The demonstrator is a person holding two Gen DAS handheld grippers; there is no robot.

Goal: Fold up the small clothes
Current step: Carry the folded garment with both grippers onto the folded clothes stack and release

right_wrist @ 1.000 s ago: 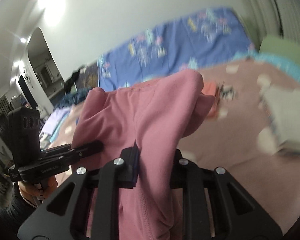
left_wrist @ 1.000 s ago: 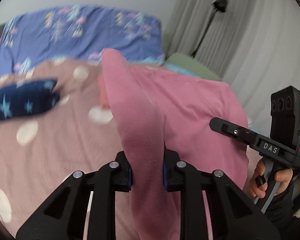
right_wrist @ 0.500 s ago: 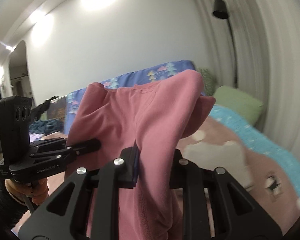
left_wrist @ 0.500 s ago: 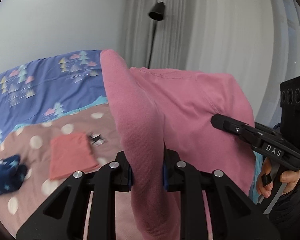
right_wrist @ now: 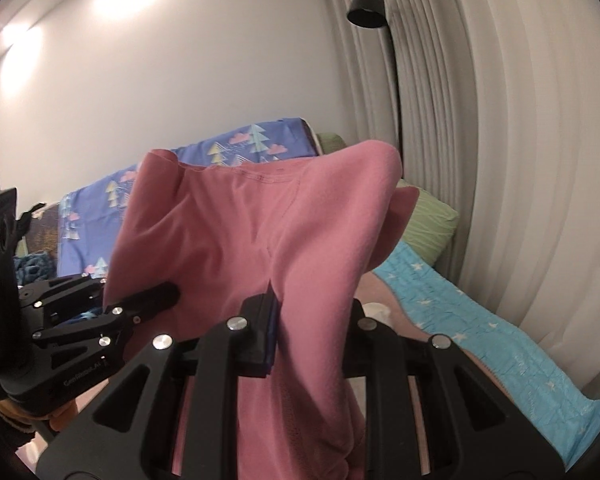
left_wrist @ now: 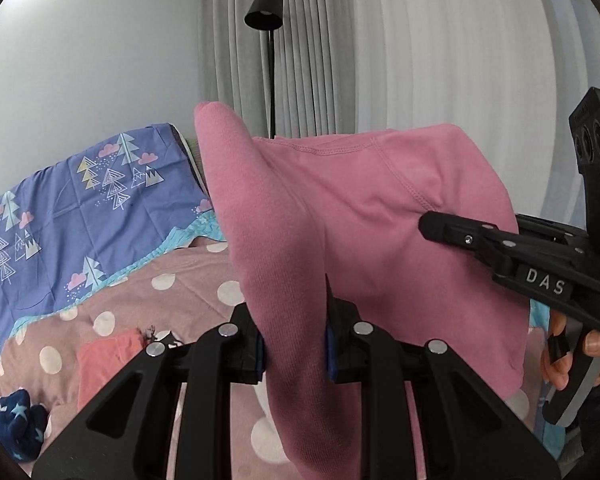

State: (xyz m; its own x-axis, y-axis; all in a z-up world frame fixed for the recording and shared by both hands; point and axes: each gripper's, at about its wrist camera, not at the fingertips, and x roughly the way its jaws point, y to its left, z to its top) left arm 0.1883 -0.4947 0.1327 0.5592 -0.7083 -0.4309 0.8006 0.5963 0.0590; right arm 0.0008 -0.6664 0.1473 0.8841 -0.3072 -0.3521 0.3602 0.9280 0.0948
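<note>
L gripper: jaws nearly closed, pinched on a bunched fold of the pink garment, cloth squeezed between the blue pads and hanging down past them. R gripper: same story, jaws narrow, clamped on the other side of the garment, fabric draped over and below the fingers. Pink garment is up in the air btwn the two grippers, stretched across w/ a stitched hem along its top edge, well clear of the bed.

From the L view the R gripper shows at the right edge, a hand wrapped round its handle. From the R view the L gripper sits at left, its tip against the cloth.

Below: bed w/ a dusty-pink spotted cover. On it, a folded coral piece and a dark blue star-print bundle near the lower left. Blue tree-print quilt at the head end. Turquoise star blanket along the bed's far side, green pillow beyond it. Black floor lamp vs grey curtain. No bins or baskets in sight.
</note>
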